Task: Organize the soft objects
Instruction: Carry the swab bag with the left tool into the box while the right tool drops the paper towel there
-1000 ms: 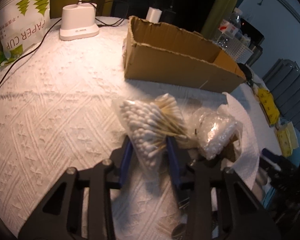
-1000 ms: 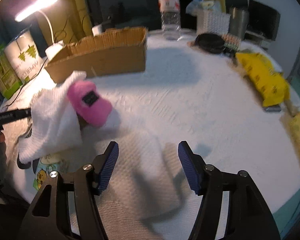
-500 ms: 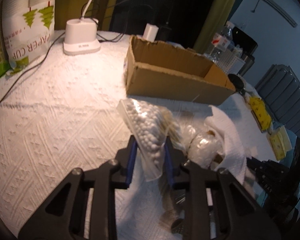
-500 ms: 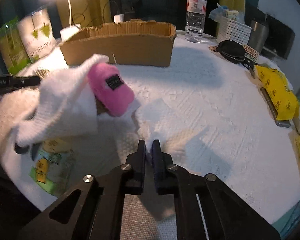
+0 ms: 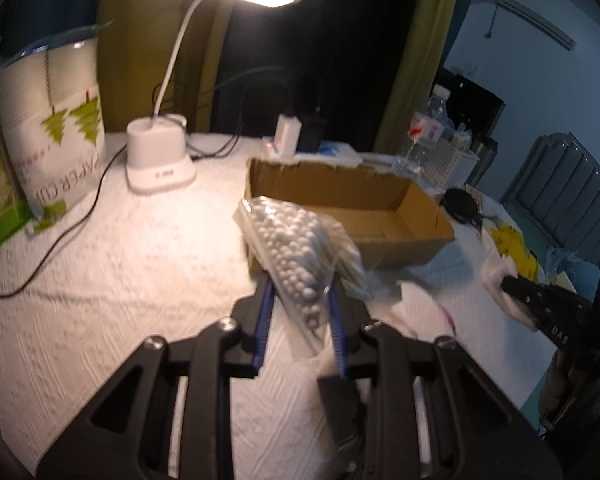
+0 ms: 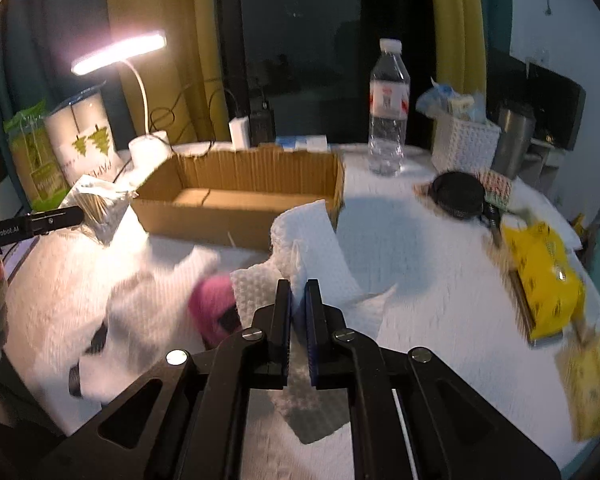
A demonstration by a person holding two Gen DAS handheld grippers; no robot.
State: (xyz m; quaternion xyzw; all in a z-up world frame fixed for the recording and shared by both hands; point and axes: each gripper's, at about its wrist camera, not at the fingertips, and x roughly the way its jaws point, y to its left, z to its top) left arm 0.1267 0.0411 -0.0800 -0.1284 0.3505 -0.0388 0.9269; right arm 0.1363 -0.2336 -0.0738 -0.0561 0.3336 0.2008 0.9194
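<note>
My left gripper [image 5: 298, 290] is shut on a clear bag of cotton swabs [image 5: 296, 244] and holds it above the table, just in front of the open cardboard box [image 5: 384, 208]. The bag also shows in the right wrist view [image 6: 98, 204]. My right gripper [image 6: 298, 292] is shut on a white paper towel [image 6: 312, 240] and lifts it off the table in front of the cardboard box [image 6: 240, 204]. A pink plush object [image 6: 214, 306] lies to the left of the right gripper, partly under a second white towel [image 6: 140, 292].
A lit desk lamp [image 5: 160, 156] and a pack of paper cups [image 5: 56, 128] stand at the back left. A water bottle [image 6: 388, 120], a white basket [image 6: 464, 140], a black round case [image 6: 456, 196] and yellow packets [image 6: 544, 276] sit at the right.
Both grippers have closed and risen: the left lifted the swab bag toward the box, the right shut on the paper towel and raised it. The pink plush now lies lower, partly covered.
</note>
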